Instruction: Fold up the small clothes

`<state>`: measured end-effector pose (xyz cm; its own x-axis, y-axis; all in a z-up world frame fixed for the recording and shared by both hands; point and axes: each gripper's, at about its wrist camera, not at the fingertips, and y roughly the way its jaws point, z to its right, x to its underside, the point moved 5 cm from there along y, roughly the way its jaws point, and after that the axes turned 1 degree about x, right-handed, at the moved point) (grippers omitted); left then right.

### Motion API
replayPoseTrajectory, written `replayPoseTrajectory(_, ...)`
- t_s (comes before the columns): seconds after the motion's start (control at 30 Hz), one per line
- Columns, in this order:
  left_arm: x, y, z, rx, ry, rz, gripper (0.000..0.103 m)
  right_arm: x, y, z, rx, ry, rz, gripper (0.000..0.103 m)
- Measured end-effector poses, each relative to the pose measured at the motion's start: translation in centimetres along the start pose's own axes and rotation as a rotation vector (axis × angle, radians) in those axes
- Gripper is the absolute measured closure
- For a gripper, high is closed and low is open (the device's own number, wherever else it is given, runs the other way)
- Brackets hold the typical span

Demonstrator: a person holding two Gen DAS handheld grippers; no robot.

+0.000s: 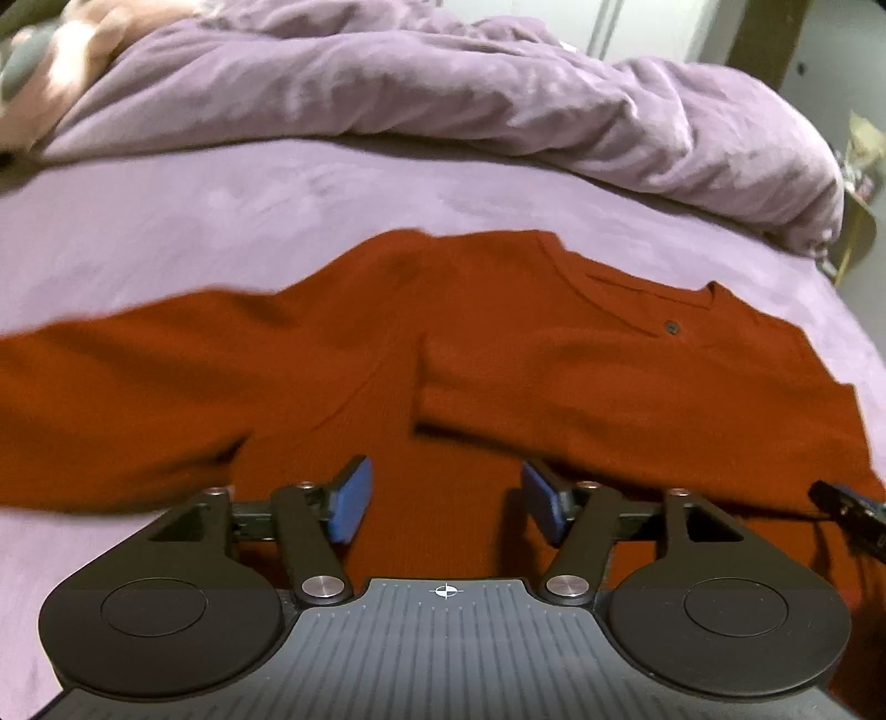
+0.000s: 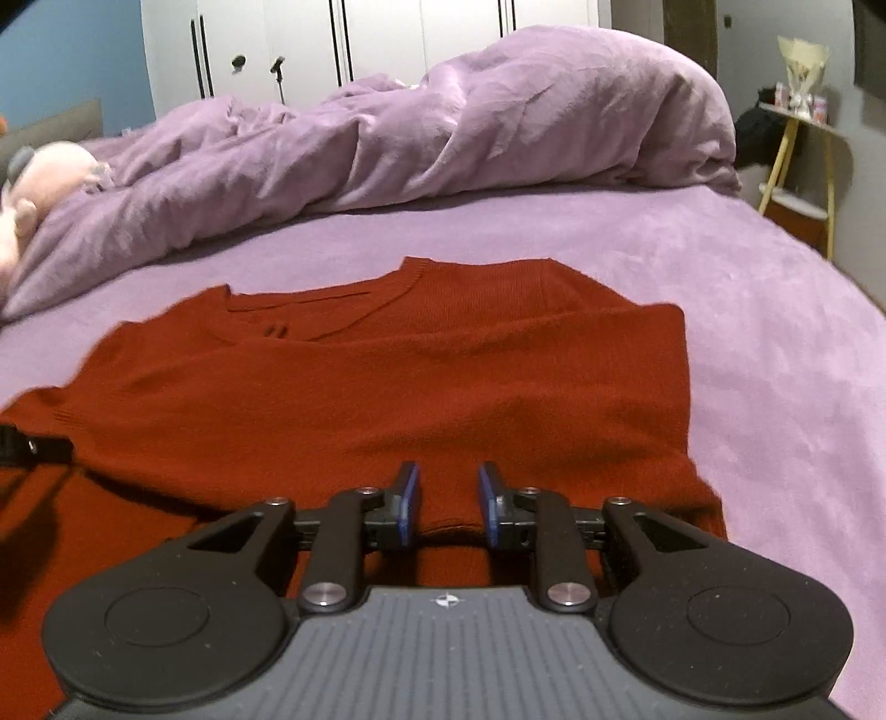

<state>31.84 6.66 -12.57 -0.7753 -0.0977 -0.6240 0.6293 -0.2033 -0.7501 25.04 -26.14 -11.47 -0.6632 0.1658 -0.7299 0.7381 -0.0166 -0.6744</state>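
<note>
A rust-red knit sweater (image 1: 498, 360) with a small dark button (image 1: 671, 328) at the neck lies flat on the purple bed sheet (image 1: 194, 232). One sleeve is folded across the body, the other stretches out to the left. My left gripper (image 1: 443, 504) hovers over the sweater's lower body, its blue pads (image 1: 351, 501) wide apart with nothing between them. In the right wrist view the sweater (image 2: 387, 387) fills the middle. My right gripper (image 2: 448, 498) stands open by a narrow gap above a folded sleeve edge (image 2: 451, 526), and its pads do not press the cloth.
A crumpled purple duvet (image 2: 443, 127) is heaped across the far side of the bed. A pink plush toy (image 2: 50, 166) lies at the far left. White wardrobe doors (image 2: 310, 44) stand behind, and a side table with yellow legs (image 2: 797, 144) is at the right.
</note>
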Motion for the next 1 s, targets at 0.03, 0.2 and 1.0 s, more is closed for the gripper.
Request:
replayPoseTrajectory(0.03,0.5,-0.8,-1.1,0.010,-0.032,0.003,0.027,0.4,-0.6,0.1,-0.008,0.015,0.007,0.073)
replayPoseTrajectory(0.2,2.2,-4.8,-7.8,0.017,-0.210,0.042,0.021,2.5,-3.1,0.0,-0.054,0.082,-0.027,0.067)
replayPoseTrajectory(1.0,5.6,-8.0,-36.1,-0.017,-1.077,0.356,0.092,5.1,-6.5,-1.3,-0.064,0.187,-0.095,0.061)
